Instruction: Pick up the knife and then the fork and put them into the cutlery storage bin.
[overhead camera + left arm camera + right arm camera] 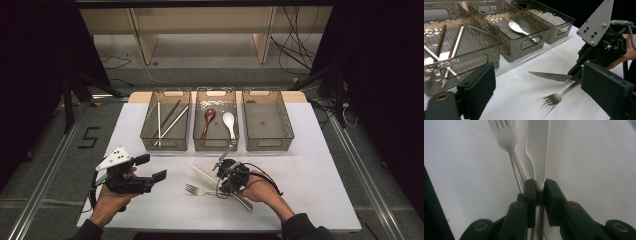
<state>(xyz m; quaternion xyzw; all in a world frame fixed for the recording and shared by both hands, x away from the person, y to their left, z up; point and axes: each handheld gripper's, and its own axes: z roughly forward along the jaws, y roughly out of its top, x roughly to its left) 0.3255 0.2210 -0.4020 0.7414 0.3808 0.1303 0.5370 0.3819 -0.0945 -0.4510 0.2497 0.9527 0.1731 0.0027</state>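
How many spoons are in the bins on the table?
2. A brown spoon lies on the left side of the middle bin, and a white spoon lies on its right side. None seems hidden.

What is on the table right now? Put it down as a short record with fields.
surface: white table
right gripper: shut on knife
fork: lying on table beside the knife
left gripper: open, holding nothing
left bin: chopsticks
middle bin: brown spoon, white spoon
right bin: holds no cutlery
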